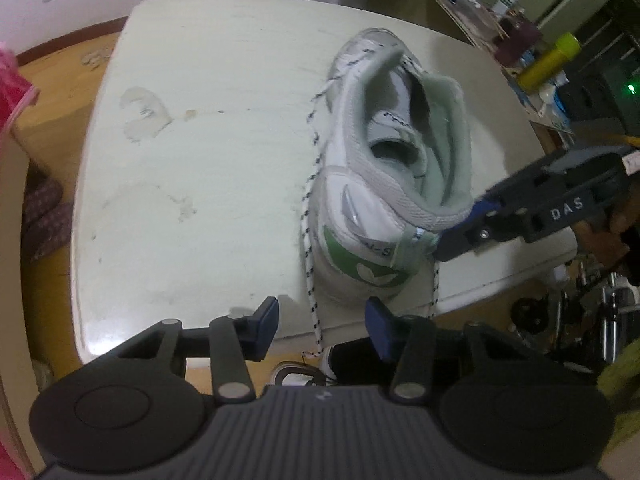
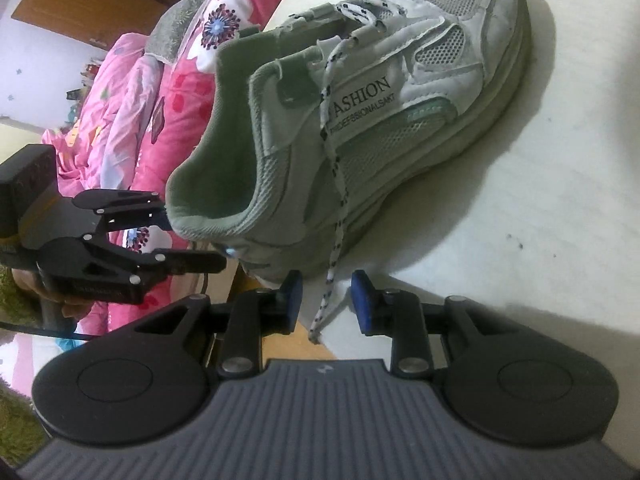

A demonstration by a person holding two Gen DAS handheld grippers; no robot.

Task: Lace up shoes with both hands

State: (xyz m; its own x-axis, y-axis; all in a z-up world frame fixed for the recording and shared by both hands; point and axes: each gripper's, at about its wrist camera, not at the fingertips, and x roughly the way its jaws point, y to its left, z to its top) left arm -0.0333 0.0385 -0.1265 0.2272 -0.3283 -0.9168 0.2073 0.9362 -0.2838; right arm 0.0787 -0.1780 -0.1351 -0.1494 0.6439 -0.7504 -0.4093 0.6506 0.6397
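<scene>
Sitting near the front edge of a worn white table (image 1: pixel 208 168), a white mesh sneaker (image 1: pixel 384 160) points its toe away, heel with a green patch toward the left wrist camera. Its speckled white lace (image 1: pixel 310 216) trails down the shoe's left side and hangs over the table edge, passing between the spread blue pads of the left gripper (image 1: pixel 322 326), which grip nothing. The other lace end (image 2: pixel 332 208) drapes down the shoe's right flank and dangles between the parted fingers of the right gripper (image 2: pixel 326 300); whether a pad touches it is hard to tell. Pink floral bedding (image 2: pixel 160 100) lies beyond.
</scene>
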